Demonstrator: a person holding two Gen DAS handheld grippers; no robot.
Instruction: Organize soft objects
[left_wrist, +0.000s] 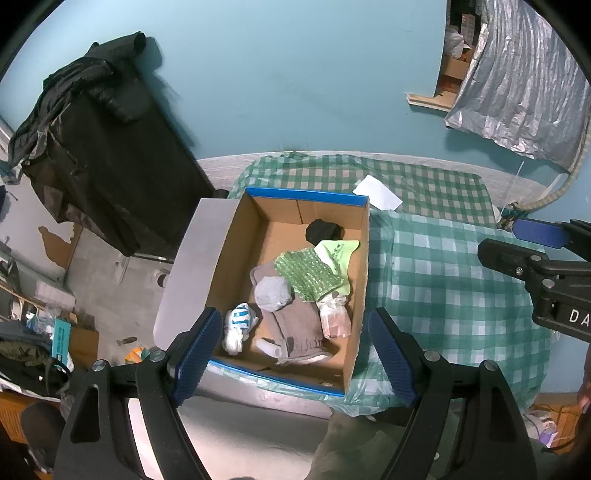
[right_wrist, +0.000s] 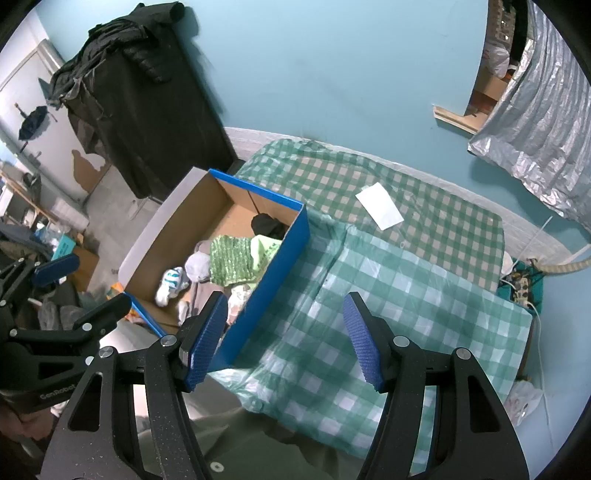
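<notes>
1. While both grippers are hovering above the bed, the open cardboard shoebox with blue outer walls (left_wrist: 360, 258) is sitting on the green-and-white checked plastic sheet (left_wrist: 443, 288), at that sheet's left edge.
2. Lying inside the box, from far end to near end: a small black bundle of fabric (left_wrist: 322, 229); a pale yellow-green cloth with dark print (left_wrist: 340, 251); a green sequinned knit piece (left_wrist: 306, 275) partly overlapping that cloth; a grey rolled sock (left_wrist: 273, 293); a brownish-grey ribbed garment (left_wrist: 295, 328); a crumpled clear plastic bag with pinkish contents (left_wrist: 335, 317); a white soft piece with blue stripes (left_wrist: 238, 325) beside the left wall.
3. The left gripper (left_wrist: 295, 354), black frame with blue ribbed pads, is standing with its jaws wide apart and nothing between them; it is framing the near end of the box from above.
4. The right gripper (right_wrist: 286, 339) is likewise standing open and empty; it is hanging over the checked sheet just right of the box, its left pad appearing over the box's near blue corner.
5. A white sheet of paper (right_wrist: 379, 208) is lying flat on the darker green checked bedcover (right_wrist: 424, 206), well apart from the box.
6. A black garment (right_wrist: 122, 74) is hanging against the teal wall (right_wrist: 332, 66) at the left.
</notes>
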